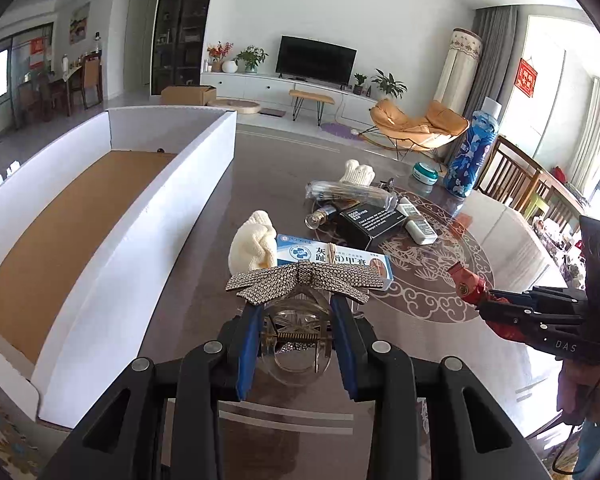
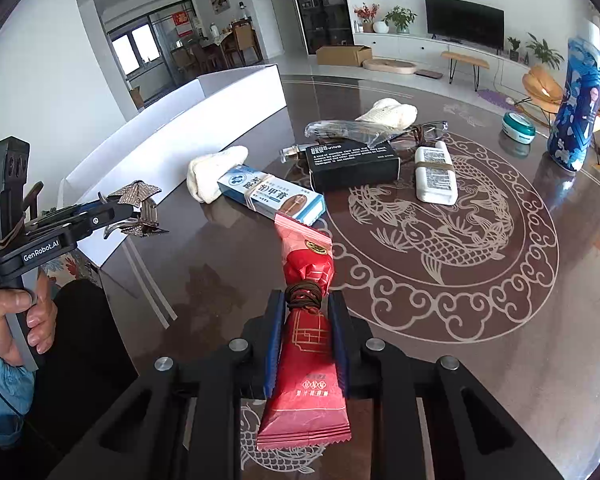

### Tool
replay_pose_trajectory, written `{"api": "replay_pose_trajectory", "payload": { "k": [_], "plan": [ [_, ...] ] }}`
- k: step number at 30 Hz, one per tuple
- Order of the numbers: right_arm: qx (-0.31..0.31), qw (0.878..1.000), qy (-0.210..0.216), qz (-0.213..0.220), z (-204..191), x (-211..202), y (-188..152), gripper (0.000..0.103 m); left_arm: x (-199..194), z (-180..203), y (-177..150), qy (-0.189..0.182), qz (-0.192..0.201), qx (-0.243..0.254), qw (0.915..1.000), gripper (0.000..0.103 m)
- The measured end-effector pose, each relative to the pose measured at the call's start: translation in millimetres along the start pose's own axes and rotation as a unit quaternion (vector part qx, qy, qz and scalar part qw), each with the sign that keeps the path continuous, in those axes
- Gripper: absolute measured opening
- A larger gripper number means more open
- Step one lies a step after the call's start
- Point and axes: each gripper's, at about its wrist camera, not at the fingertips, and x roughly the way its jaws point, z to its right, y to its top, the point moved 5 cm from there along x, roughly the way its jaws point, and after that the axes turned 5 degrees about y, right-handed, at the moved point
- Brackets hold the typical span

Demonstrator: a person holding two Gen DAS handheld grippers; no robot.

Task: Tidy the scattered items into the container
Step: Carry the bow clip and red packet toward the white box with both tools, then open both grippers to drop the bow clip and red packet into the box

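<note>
My left gripper point(image 1: 296, 308) is shut on a clear hair claw clip with a rhinestone bow point(image 1: 304, 282), held above the table just right of the white box point(image 1: 172, 200). The same clip point(image 2: 140, 208) shows at the left of the right wrist view, beside the box point(image 2: 220, 116). My right gripper point(image 2: 306, 304) is shut on a red snack packet point(image 2: 306, 344) bound with a brown band, raised over the table. The left wrist view shows that packet point(image 1: 466, 284) at the right. On the table lie a blue-white carton point(image 2: 272, 196), two white gloves point(image 2: 216, 172), a black box point(image 2: 354, 160).
A white remote-like block point(image 2: 436, 174), a clear bagged item point(image 2: 348, 128), a small glass bottle point(image 2: 296, 154), a teal tin point(image 2: 518, 126) and a tall blue bottle point(image 2: 578, 108) stand further back on the glossy patterned table point(image 2: 480, 320). The white box's brown floor point(image 1: 80, 204) holds nothing visible.
</note>
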Motion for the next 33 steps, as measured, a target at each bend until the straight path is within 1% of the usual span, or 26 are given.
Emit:
{"api": "replay_pose_trajectory", "payload": {
  "k": [3,5,8,11,14,16,19,21,24,25,26,27,28,29,31,33],
  "plan": [
    [-0.022,0.999,0.03,0.017,-36,8,34,0.023,-21,-36,26,0.017,0.023,-0.026,0.9993,0.034],
    [-0.038,0.997,0.054,0.029,-65,16,58,0.023,-31,-66,41,0.036,0.035,-0.041,0.9979,0.034],
    [-0.064,0.993,0.091,0.044,-114,29,94,0.023,-38,-113,59,0.065,0.035,-0.057,0.9956,0.034],
    [-0.086,0.987,0.123,0.051,-163,49,131,0.023,-34,-157,69,0.095,0.023,-0.072,0.9926,0.034],
    [-0.099,0.982,0.154,0.048,-208,77,161,0.023,-24,-196,70,0.121,0.004,-0.089,0.9886,0.034],
    [-0.103,0.978,0.176,0.038,-235,101,175,0.023,-15,-217,66,0.136,-0.011,-0.097,0.9859,0.034],
    [-0.11,0.975,0.192,0.009,-268,142,182,0.023,0,-241,55,0.144,-0.038,-0.113,0.9824,0.034],
    [-0.119,0.975,0.19,-0.015,-285,171,179,0.023,11,-250,47,0.148,-0.057,-0.116,0.9806,0.034],
    [-0.134,0.975,0.169,-0.054,-297,212,167,0.024,25,-255,37,0.157,-0.086,-0.113,0.9773,0.034],
    [-0.137,0.976,0.155,-0.064,-298,224,163,0.028,30,-256,34,0.163,-0.095,-0.118,0.9749,0.035],
    [-0.139,0.977,0.143,-0.072,-298,233,160,0.042,34,-256,31,0.167,-0.102,-0.123,0.9729,0.035],
    [-0.142,0.978,0.134,-0.076,-297,240,157,0.05,37,-257,28,0.167,-0.105,-0.127,0.972,0.036],
    [-0.15,0.977,0.128,-0.077,-298,245,155,0.061,39,-257,26,0.169,-0.106,-0.13,0.9712,0.043],
    [-0.169,0.976,0.117,-0.073,-301,247,154,0.064,40,-256,24,0.176,-0.107,-0.132,0.9696,0.057],
    [-0.211,0.971,0.087,-0.078,-303,250,148,0.065,39,-254,22,0.192,-0.103,-0.129,0.9674,0.071],
    [-0.254,0.962,0.059,-0.083,-307,253,141,0.065,38,-250,20,0.199,-0.099,-0.121,0.9674,0.073]
  ]
}}
